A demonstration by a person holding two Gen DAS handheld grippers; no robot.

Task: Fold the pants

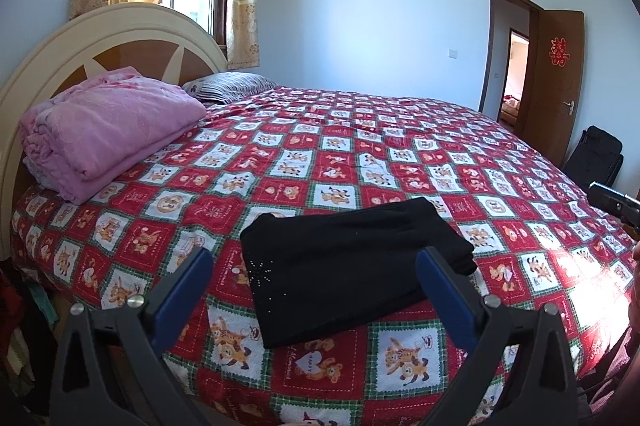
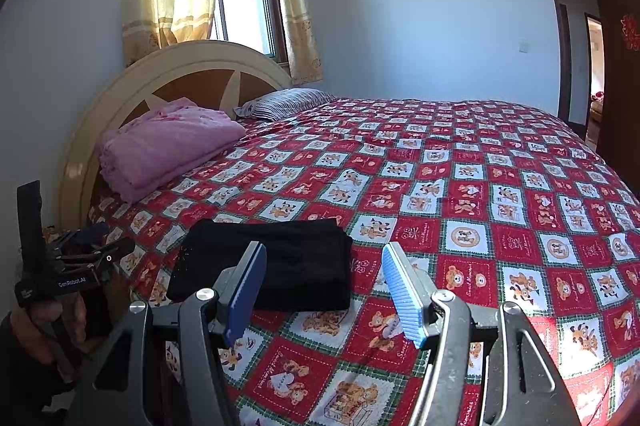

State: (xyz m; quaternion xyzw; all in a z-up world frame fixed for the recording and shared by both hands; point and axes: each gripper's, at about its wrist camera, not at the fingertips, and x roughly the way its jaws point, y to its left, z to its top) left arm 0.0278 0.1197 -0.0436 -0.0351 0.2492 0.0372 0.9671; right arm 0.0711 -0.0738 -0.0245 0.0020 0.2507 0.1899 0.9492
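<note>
The black pants (image 1: 344,266) lie folded into a compact rectangle on the red checked bedspread (image 1: 360,154), near the bed's front edge. My left gripper (image 1: 316,262) is open and empty, held just above and in front of the pants. In the right wrist view the pants (image 2: 280,262) lie to the left of my right gripper (image 2: 324,258), which is open and empty above the bedspread (image 2: 480,206). The left gripper's body (image 2: 64,266) shows at the far left of that view, held in a hand.
A folded pink blanket (image 1: 108,130) and a striped pillow (image 1: 228,86) lie by the headboard (image 1: 100,42). A window with yellow curtains is behind. An open brown door (image 1: 556,74) and a black bag (image 1: 600,154) stand at the right.
</note>
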